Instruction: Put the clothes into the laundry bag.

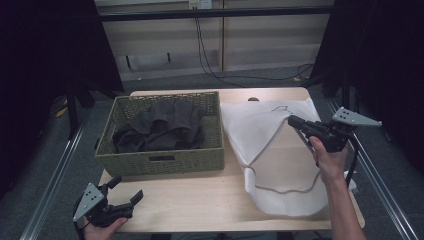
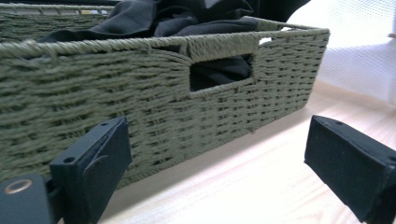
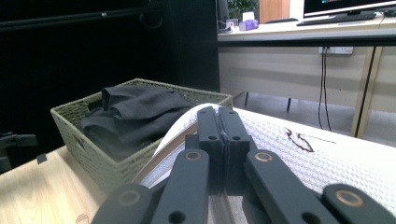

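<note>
White mesh laundry bag (image 1: 272, 150) lies spread on the right half of the desk (image 1: 200, 200), just beside the woven green basket (image 1: 160, 160). Its beige edge band is pinched between the fingers (image 3: 219, 135) of the right gripper (image 1: 295, 121), which are pressed together on the fabric and lift a fold of it above the bag's upper part. Dark clothes (image 1: 162, 127) fill the basket. Near the desk's front left corner the left gripper (image 1: 125, 189) is held low, its fingers (image 2: 98, 158) wide apart with nothing between them, facing the basket's handle slot (image 2: 219, 74).
</note>
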Demonstrator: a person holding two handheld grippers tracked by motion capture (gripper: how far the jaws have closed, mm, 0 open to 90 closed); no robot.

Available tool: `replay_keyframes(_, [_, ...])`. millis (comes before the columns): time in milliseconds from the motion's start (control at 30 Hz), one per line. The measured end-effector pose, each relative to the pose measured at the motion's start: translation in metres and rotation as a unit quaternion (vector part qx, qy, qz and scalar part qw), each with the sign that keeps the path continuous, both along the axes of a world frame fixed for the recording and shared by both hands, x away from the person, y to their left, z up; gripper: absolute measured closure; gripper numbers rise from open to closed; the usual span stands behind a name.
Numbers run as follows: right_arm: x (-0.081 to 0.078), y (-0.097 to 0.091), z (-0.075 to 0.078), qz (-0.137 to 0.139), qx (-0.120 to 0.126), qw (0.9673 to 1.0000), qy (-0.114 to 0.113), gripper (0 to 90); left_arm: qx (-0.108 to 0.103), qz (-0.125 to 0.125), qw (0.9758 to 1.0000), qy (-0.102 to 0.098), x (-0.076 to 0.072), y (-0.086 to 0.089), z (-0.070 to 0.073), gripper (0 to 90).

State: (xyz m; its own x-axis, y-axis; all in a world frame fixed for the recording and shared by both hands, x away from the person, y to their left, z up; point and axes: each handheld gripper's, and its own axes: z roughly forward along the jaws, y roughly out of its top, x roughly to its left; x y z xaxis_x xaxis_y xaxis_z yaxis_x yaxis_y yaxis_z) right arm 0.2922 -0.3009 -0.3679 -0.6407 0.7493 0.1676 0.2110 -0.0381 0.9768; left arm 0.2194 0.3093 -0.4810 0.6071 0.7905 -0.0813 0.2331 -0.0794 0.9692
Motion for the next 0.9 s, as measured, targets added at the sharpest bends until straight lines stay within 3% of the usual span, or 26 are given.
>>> replay_keyframes(233, [-0.002,0.002,-0.001,-0.001,-0.002,1.0,-0.005,89.4,0.003,-0.015,0.9999,-0.002,0.01,0.004,0.018,11.2])
replay_keyframes(333, [-0.004,0.003,-0.004,-0.001,-0.001,1.0,-0.006,89.5,0.005,-0.028,0.9996,-0.001,0.019,0.004,0.028,11.1])
replay_keyframes(400, [-0.004,0.004,-0.008,0.003,0.0,1.0,-0.005,89.4,0.019,-0.039,0.9991,-0.002,0.03,0.002,0.039,10.9])
replay_keyframes(500, [-0.004,0.005,-0.009,0.003,-0.005,1.0,-0.001,89.5,0.018,-0.044,0.9989,-0.003,0.037,0.0,0.047,10.9])
replay_keyframes(633, [-0.004,0.003,-0.01,0.003,-0.006,1.0,-0.002,89.4,0.036,-0.066,0.9972,-0.006,0.055,-0.005,0.067,10.6])
replay_keyframes(733, [-0.004,0.003,-0.01,0.002,-0.005,1.0,-0.001,89.4,0.043,-0.075,0.9963,-0.008,0.064,-0.006,0.074,10.2])
replay_keyframes(833, [-0.004,0.003,-0.01,0.001,-0.004,1.0,0.0,89.4,0.053,-0.08,0.9954,0.005,0.079,-0.009,0.081,8.4])
replay_keyframes(867, [-0.004,0.003,-0.01,0.001,-0.005,1.0,0.0,89.4,0.055,-0.097,0.9938,0.006,0.084,-0.008,0.082,8.4])
replay_keyframes(900, [-0.004,0.003,-0.01,0.001,-0.005,1.0,0.0,89.4,0.059,-0.092,0.994,0.01,0.087,-0.009,0.083,8.3])
